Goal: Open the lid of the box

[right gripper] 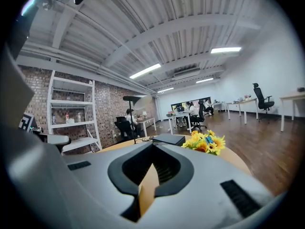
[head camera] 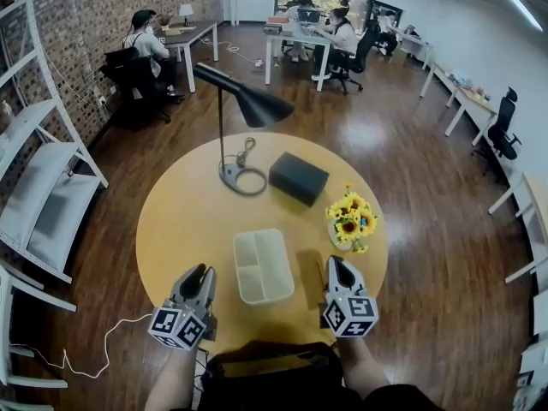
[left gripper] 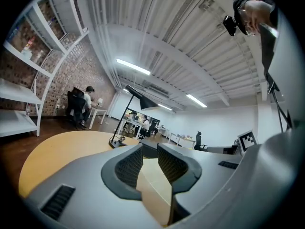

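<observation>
A black box with its lid down lies at the far middle of the round yellow table. It shows low beyond the jaws in the left gripper view and as a dark slab in the right gripper view. My left gripper hovers over the table's near edge, jaws a little apart and empty. My right gripper hovers at the near right, jaws together on nothing. Both are well short of the box.
A white compartment tray lies between the two grippers. A black desk lamp with its cable stands left of the box. Sunflowers stand at the table's right. White shelving is at the left; people sit at desks far off.
</observation>
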